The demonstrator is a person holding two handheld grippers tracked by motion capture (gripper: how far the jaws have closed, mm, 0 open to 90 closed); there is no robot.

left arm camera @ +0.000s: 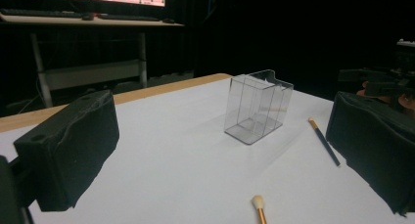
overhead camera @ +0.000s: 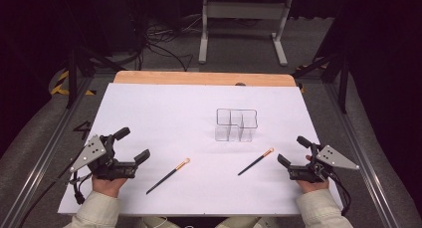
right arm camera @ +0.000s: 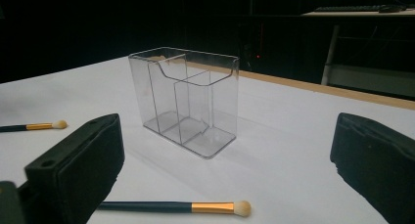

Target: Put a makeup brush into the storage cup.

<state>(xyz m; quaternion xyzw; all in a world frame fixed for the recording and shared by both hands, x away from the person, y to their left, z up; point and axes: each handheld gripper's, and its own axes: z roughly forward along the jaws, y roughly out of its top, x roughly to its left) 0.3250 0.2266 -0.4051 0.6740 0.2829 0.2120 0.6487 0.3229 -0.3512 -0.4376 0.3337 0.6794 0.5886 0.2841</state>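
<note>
While both brushes lie flat on the white sheet (overhead camera: 149, 113), I judge that nothing of the job is done yet: it looks like the work is to stand them in the clear holder (overhead camera: 236, 124), and its compartments are bare. The holder stands upright toward the far middle of the sheet. One brush (overhead camera: 168, 176) lies on my side of the holder and off to its left, slanted, with its pale tip pointing up toward the holder. The other brush (overhead camera: 256, 161) lies on my side of the holder and slightly to its right, slanted the same way, nearer to it than the first. Neither brush touches the holder or the other brush.

What is left, as I see it: pick up each brush, carry it over the holder and drop it in.

My left gripper (overhead camera: 133, 145) rests low at the near left, well apart from the holder, jaws spread wide and holding nothing. It points across toward the left brush, whose tip shows just ahead between the jaws in the left gripper view. My right gripper (overhead camera: 292, 150) sits at the near right, just beside the handle end of the right brush, jaws likewise wide apart and empty. In the right gripper view that brush (right arm camera: 176, 206) lies crosswise between the jaws, with the holder (right arm camera: 186, 100) straight beyond it.
</note>
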